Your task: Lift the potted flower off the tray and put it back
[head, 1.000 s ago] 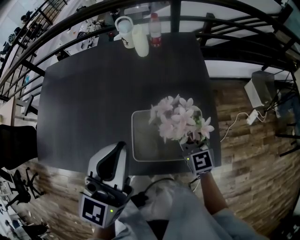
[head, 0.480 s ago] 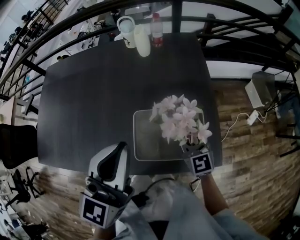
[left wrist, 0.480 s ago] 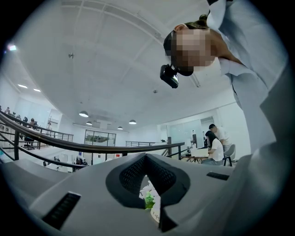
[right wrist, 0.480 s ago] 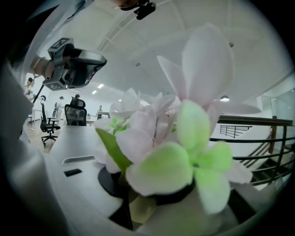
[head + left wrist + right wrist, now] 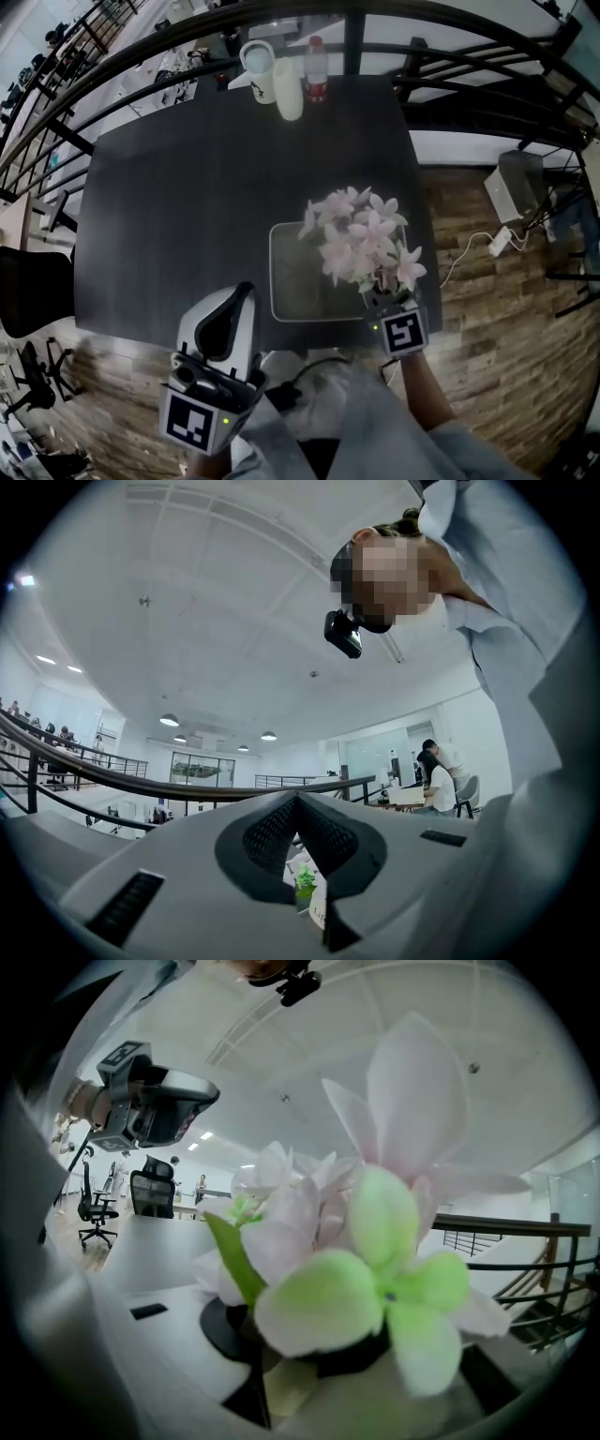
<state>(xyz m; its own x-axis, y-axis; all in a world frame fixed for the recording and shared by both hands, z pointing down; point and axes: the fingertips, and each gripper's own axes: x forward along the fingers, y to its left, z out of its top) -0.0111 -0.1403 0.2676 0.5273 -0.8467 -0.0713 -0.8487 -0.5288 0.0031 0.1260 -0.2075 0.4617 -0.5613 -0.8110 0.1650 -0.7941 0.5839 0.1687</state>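
Right gripper clamps the potted flower for lifting, tray just left of it; left gripper, closed and empty, idles aside.

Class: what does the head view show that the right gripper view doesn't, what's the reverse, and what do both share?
Only the head view shows the tray, plus the mug, cup and bottle at the table's far edge. Only the right gripper view shows the ceiling and the camera on the person's head. Both show the potted flower and the left gripper.
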